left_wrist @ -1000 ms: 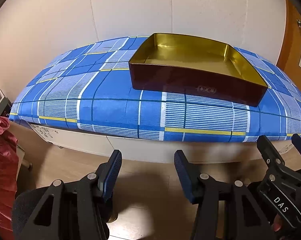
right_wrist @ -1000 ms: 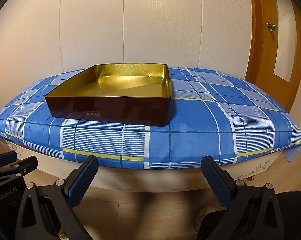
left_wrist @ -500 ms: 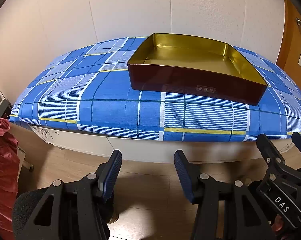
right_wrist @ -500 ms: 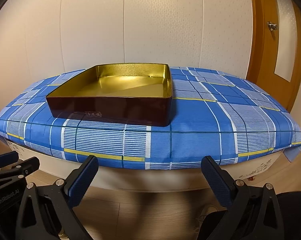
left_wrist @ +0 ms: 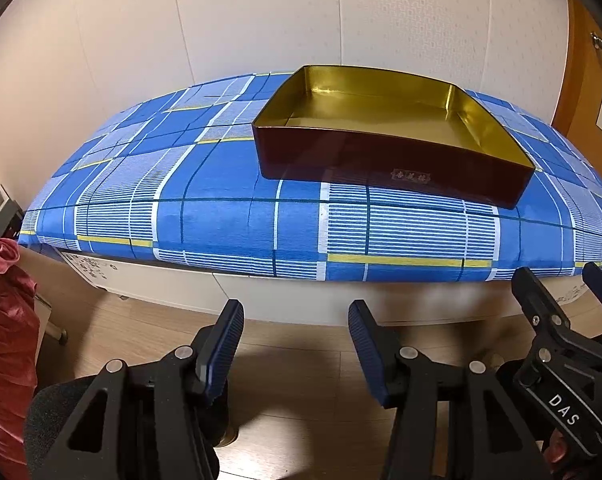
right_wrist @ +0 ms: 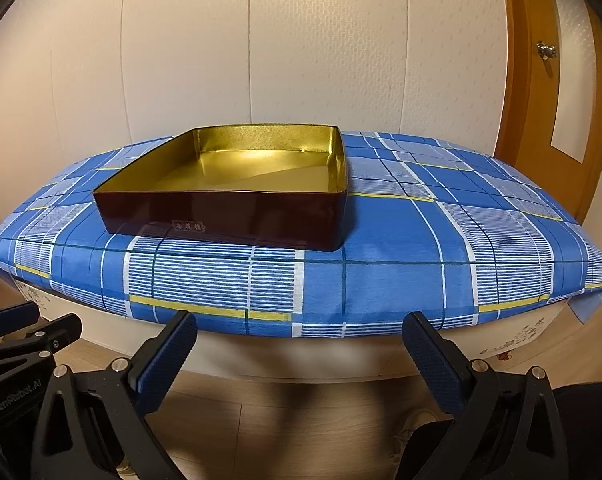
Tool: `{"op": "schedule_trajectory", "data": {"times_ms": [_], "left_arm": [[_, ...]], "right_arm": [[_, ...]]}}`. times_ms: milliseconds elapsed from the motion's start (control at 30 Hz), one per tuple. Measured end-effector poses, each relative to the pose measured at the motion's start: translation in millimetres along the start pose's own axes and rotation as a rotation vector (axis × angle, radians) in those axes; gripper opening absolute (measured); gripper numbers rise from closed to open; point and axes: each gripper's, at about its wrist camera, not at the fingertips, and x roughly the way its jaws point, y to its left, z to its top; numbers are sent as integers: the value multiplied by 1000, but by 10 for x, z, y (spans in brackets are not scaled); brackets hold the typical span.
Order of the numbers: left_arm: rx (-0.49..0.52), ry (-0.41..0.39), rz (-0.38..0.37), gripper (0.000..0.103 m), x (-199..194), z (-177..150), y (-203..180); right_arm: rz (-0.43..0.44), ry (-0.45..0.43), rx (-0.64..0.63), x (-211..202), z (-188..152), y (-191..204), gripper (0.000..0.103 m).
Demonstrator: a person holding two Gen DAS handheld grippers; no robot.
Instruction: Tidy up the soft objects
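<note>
On the counter: gold-lined tray (left_wrist: 385, 152) sits on blue plaid cloth (left_wrist: 221, 208).
Left hand-held gripper (left_wrist: 297, 344) and right hand-held gripper (right_wrist: 301, 356) near edge, both spread apart, holding nothing.

Left gripper (left_wrist: 297, 344): black angular frame with triangular cut-outs, silver round screws along the arms, blue ribbed pads (left_wrist: 225, 350) on both fingers. To its right, the other tool's black body reads "DAS" in white. Right gripper (right_wrist: 299, 354): same black frame and silver screws, blue pads (right_wrist: 431, 364) with a fine dotted grain. To its left, a black body printed "GenRobot.AI" in grey.
</note>
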Motion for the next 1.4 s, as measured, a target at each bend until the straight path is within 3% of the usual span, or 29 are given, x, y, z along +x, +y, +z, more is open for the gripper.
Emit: {"op": "schedule_trajectory", "data": {"times_ms": [567, 933, 1167, 1400], "left_arm": [[-3, 18, -4, 55, 51, 7, 3], [-19, 64, -53, 55, 136, -12, 31], [-63, 156, -156, 55, 336, -73, 84], [-38, 213, -193, 55, 465, -141, 45]], "right_arm": [[-1, 7, -4, 0, -23, 16, 103], [-4, 32, -4, 35, -39, -1, 103], [14, 113, -3, 165, -98, -15, 103], [45, 236, -95, 404, -264, 65, 103]]}}
